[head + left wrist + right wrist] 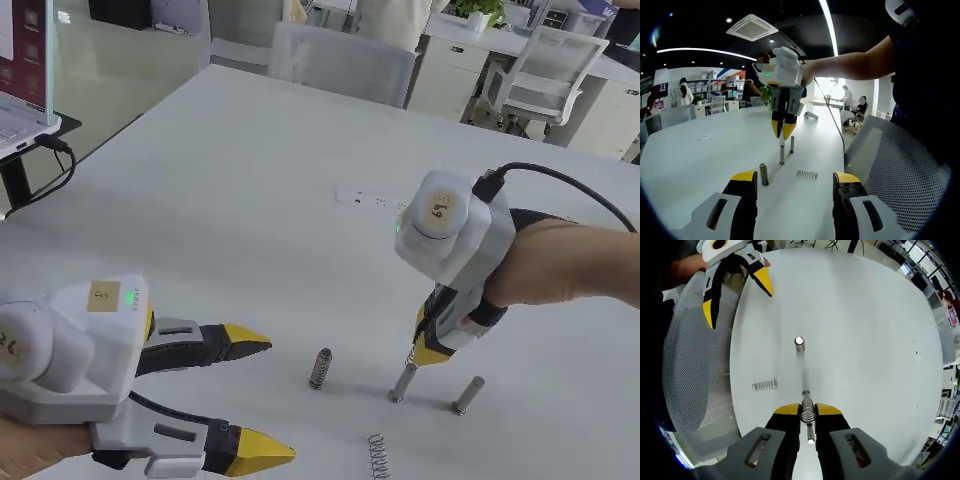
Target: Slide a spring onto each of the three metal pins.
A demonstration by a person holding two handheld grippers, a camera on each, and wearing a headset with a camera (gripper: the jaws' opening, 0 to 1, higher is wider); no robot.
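Three pins are counted in the head view, stood in a row on the white table (250, 180). The left pin (324, 353) is wrapped by a fitted spring (763, 174), while the middle pin (402, 382) and the right pin (467, 394) are bare. Three springs get counted too: the fitted one, a loose spring (377, 455) lying flat on the table in front of the pins, and a held spring (807, 410).

What can't be made out well from the head view is the grip itself. That part is given away by the right gripper view, where the right gripper (430, 352) is seen with its jaws pulled in narrow, pinching the held spring between the yellow tips. A pin is seen running straight out from those tips.

The side-on angle is supplied by the left gripper view: the held spring is shown hanging from the right gripper, its lower end at the top of the middle pin. Whether it's actually over the pin can't be told.

The left gripper (282, 398) is kept wide apart with nothing in it, off to the left of the pins. A mesh chair (900, 165) is picked up in both gripper views, and a laptop (25, 70) in the head view.
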